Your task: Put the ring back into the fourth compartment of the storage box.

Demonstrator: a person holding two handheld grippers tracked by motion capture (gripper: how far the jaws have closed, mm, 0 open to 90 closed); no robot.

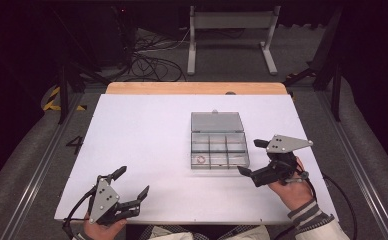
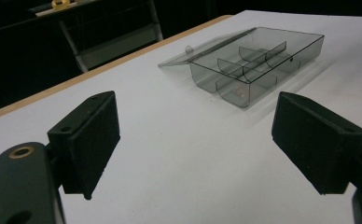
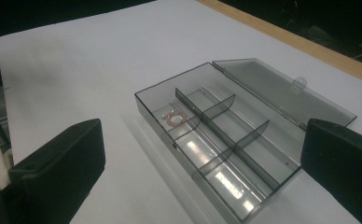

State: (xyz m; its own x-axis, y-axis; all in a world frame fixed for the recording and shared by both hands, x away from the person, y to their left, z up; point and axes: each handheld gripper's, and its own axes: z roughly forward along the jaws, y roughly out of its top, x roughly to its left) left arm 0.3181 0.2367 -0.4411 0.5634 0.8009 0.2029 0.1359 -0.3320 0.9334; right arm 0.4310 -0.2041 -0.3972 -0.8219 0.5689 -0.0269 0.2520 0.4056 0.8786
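High view: right gripper, jaws apart, beside open organizer box.

Recording lab, dark around the edges.
White worktop over grey floor, loose cables, metal stand, hazard tape.

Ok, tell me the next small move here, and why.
Probably ease the right gripper toward the open compartment box: it sits closest, jaws open and empty, while the left gripper is far off. The box's lid lies flat back, a small ring inside.
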